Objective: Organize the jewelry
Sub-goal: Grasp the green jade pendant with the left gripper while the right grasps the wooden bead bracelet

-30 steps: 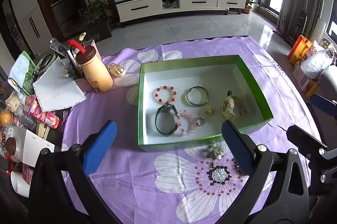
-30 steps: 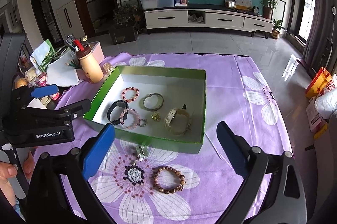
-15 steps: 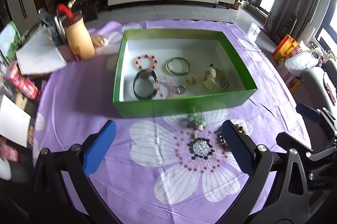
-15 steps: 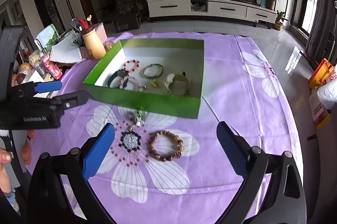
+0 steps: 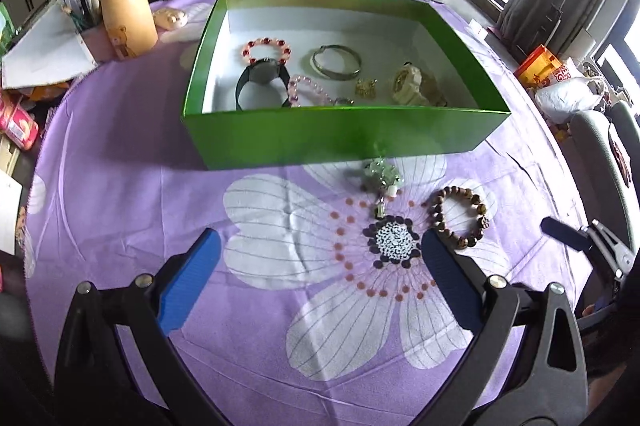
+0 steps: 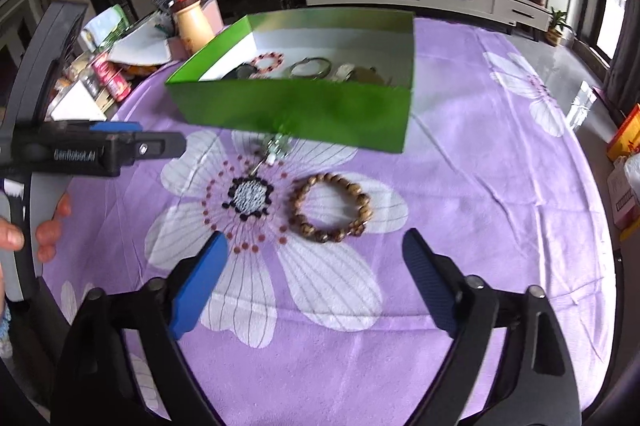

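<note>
two pieces are not yet in the green box (image 5: 340, 141): the wooden bead bracelet (image 6: 331, 207) and a small pale green charm with a metal tail (image 5: 382, 179), both lying on the purple flowered cloth (image 5: 120, 193) in front of the box's near wall. my right gripper (image 6: 310, 286) hangs just short of the bracelet with its blue pads spread wide and nothing between them; my left gripper (image 5: 318, 280) is equally released and empty, off to the side over the printed flower.

what worries me is the bracelet itself. it looks like round beads on a cord, so i judge it will roll or squirm if i pinch only one bead, and it could slide across the cloth instead of lifting. coming down too low could also catch the fabric and drag it, which would tug the charm and maybe nudge the box. the charm sits almost touching the box wall, so a wide approach there could bump the cardboard.

the bracelet is a closed ring of mottled brown beads, lying flat, apart from the charm. inside the box i can see a red-and-pink bead bracelet (image 5: 266, 50), a black watch (image 5: 262, 81), a silver bangle (image 5: 337, 61), a pink bead strand (image 5: 308, 91), a small gold piece (image 5: 366, 87) and a cream watch (image 5: 414, 85).
</note>
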Tool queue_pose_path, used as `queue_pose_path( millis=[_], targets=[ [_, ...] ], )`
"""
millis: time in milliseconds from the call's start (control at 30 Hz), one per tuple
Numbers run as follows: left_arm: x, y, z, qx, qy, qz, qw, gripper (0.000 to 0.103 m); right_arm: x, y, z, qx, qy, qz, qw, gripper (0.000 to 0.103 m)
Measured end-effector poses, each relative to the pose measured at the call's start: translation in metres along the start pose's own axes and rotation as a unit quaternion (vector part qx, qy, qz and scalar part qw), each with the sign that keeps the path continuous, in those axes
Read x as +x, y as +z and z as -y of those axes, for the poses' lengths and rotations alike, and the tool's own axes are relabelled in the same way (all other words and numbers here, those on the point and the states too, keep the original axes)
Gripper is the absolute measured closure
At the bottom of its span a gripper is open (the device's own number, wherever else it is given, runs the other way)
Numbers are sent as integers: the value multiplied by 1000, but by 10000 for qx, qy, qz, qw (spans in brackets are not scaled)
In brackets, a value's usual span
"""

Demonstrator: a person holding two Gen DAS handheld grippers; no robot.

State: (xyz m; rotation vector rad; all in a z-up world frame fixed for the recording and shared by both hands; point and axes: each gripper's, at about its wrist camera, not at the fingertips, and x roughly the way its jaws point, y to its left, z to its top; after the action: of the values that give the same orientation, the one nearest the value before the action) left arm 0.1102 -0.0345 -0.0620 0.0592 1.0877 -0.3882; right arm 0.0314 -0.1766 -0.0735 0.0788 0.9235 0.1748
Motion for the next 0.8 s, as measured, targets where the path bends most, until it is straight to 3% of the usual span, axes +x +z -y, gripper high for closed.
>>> queue_pose_path(
  millis=[167, 433, 500, 567, 700, 733, 800],
  targets=[
    [15, -5, 0, -174, -65, -24, 9998, 3, 25, -5, -9, -222, 68, -163, 9996, 38],
    [36, -2, 16, 11, 21, -41, 10000, 22, 56, 4, -19, -632, 10, -247, 9977, 60],
    [39, -1, 18, 31, -10, -41, 10000, 23, 60, 8, -20, -746, -64, -223, 9969, 63],
    [42, 1, 21, 40, -62, -38, 10000, 24, 66, 10, -20, -833, -143, -260, 9961, 74],
    [50, 7, 27, 25, -137, -56, 9999, 31, 71, 9, -16, -903, -109, -222, 9956, 80],
    [51, 7, 27, 14, -135, -52, 9999, 33, 71, 9, -16, -904, -125, -200, 9956, 92],
    [57, 11, 30, -41, -146, -66, 9999, 39, 72, 9, -12, -792, -123, -173, 9966, 93]
  ],
)
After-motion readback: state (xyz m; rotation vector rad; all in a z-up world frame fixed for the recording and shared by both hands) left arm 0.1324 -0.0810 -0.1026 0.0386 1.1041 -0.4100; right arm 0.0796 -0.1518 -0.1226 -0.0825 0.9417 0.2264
